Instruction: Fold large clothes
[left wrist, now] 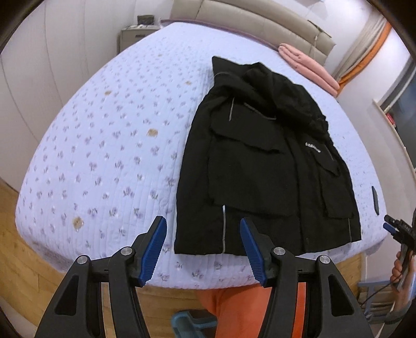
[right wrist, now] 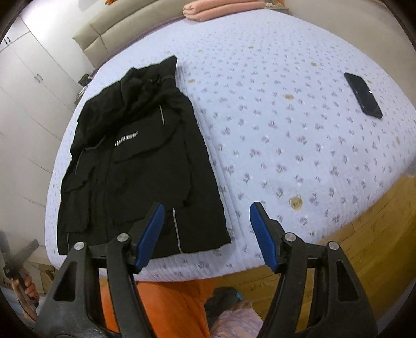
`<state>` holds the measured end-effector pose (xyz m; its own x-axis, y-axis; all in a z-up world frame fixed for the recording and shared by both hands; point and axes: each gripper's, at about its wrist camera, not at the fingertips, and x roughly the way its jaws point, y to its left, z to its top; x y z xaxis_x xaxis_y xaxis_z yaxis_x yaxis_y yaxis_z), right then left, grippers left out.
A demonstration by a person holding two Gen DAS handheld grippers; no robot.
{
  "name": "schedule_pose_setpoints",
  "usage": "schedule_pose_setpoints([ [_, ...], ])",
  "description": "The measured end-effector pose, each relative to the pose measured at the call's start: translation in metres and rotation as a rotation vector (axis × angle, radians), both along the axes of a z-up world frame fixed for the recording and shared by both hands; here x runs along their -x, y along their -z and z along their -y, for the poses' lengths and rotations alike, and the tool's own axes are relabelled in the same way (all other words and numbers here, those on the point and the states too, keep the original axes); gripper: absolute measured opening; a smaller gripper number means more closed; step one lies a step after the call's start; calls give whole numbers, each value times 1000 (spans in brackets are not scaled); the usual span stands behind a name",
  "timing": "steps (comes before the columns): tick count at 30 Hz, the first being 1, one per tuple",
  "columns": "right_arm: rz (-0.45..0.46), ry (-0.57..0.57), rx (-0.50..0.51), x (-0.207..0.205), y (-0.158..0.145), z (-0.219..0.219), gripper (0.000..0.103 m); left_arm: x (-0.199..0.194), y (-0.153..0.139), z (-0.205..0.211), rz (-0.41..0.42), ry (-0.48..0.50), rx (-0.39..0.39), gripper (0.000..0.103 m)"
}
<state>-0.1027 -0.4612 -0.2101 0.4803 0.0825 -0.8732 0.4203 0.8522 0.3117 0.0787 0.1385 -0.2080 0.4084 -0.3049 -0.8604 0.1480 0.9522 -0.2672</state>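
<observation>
A black hooded jacket (left wrist: 262,166) lies flat on the lilac flowered bedspread (left wrist: 109,145), hem toward me, hood bunched at the far end, sleeves folded in over the front. It also shows in the right wrist view (right wrist: 140,166). My left gripper (left wrist: 202,249) is open and empty, held above the near bed edge at the jacket's left hem corner. My right gripper (right wrist: 206,234) is open and empty, above the hem's right corner. The right gripper also shows at the far right of the left wrist view (left wrist: 395,228).
A dark phone (right wrist: 363,95) lies on the bedspread (right wrist: 286,124) to the right of the jacket. Folded pink cloth (left wrist: 309,66) sits by the beige headboard (left wrist: 260,23). A nightstand (left wrist: 135,35) stands at the far left. Wooden floor (right wrist: 377,234) and orange trousers (right wrist: 169,306) are below.
</observation>
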Motion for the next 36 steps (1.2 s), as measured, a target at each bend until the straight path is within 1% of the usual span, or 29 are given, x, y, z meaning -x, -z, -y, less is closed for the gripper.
schedule_pose_setpoints([
  [2, -18, -8, 0, -1, 9, -3, 66, 0, 8, 0, -19, -2, 5, 61],
  [9, -109, -26, -36, -4, 58, -11, 66, -8, 40, -3, -88, -25, 4, 61],
  [13, -135, -29, -50, -5, 73, -12, 66, -13, 56, -6, -115, -42, 4, 61],
  [15, -142, -30, -54, -5, 78, -12, 66, -15, 63, -6, -128, -53, 6, 61],
  [17, -152, -28, -61, -7, 84, -11, 66, -20, 71, -8, -145, -59, 25, 61],
  [21, -153, -46, -59, -12, 90, -12, 66, -29, 88, -11, -182, -83, 92, 61],
  [23, -163, -60, -50, -17, 93, -15, 66, -33, 93, -10, -179, -78, 129, 61],
  [30, -180, -82, -70, -27, 106, -22, 66, -45, 114, -3, -235, -70, 168, 61],
  [32, -175, -90, -72, -29, 109, -24, 67, -47, 116, 0, -233, -63, 167, 61],
  [34, -171, -91, -74, -31, 109, -25, 71, -49, 116, 2, -235, -59, 167, 61],
  [36, -167, -100, -81, -31, 108, -26, 71, -49, 114, 3, -237, -47, 177, 61],
])
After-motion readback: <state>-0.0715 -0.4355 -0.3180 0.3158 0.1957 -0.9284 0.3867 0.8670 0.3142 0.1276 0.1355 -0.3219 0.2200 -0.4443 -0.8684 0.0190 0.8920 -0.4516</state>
